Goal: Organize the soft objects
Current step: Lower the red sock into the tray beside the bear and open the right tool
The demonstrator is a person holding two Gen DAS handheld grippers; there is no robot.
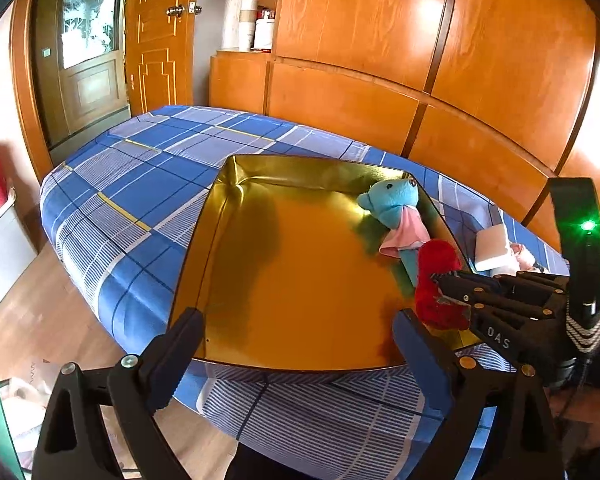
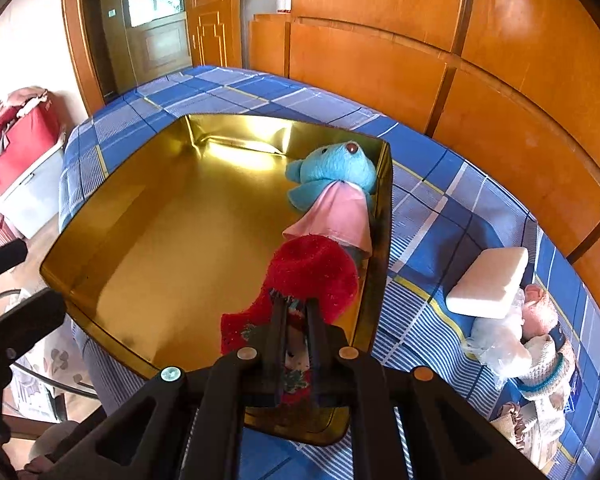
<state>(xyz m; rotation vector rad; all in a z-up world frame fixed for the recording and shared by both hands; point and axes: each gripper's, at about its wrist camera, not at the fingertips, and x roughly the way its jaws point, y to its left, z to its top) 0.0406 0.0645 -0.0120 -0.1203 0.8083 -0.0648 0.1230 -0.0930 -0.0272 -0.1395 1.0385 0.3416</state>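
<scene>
Gold tray (image 1: 220, 216) on checked bedcover (image 1: 132, 184)

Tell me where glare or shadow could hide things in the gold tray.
Left wrist view: a dark shadow falls across the tray floor's left half. Right wrist view: bright glare sits on the tray's far wall; the blue bear stays clear.

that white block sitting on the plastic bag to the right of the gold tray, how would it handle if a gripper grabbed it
The white block looks like foam or sponge with rounded edges, so it would probably squash under the fingers and weigh little. It rests tilted on crinkled plastic, so a push would likely slide or tip it off.
</scene>
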